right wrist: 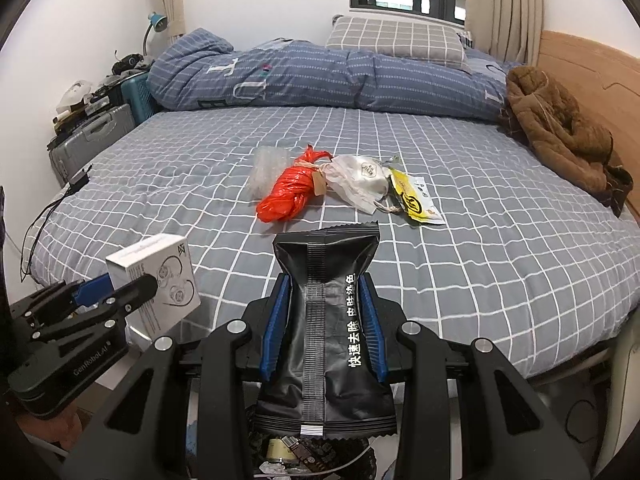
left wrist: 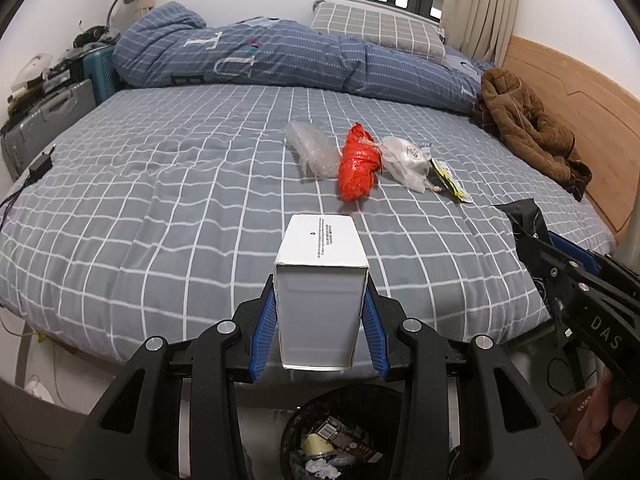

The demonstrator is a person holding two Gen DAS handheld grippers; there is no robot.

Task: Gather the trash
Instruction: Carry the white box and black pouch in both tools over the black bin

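Left wrist view: left gripper (left wrist: 320, 312) clamped on a white box (left wrist: 320, 276), held above a black bin (left wrist: 340, 436) with rubbish inside. On the checked bed (left wrist: 160, 208) beyond: clear wrap (left wrist: 312, 154), red bag (left wrist: 357, 168), white bag (left wrist: 406, 162) (close together, in a row).

Right wrist view: right gripper (right wrist: 325, 320) squeezing a black pouch (right wrist: 325, 336), also over the bin (right wrist: 304, 456). Yellow packet (right wrist: 414, 198) lying beside the white bag (right wrist: 360, 178) on the bed.
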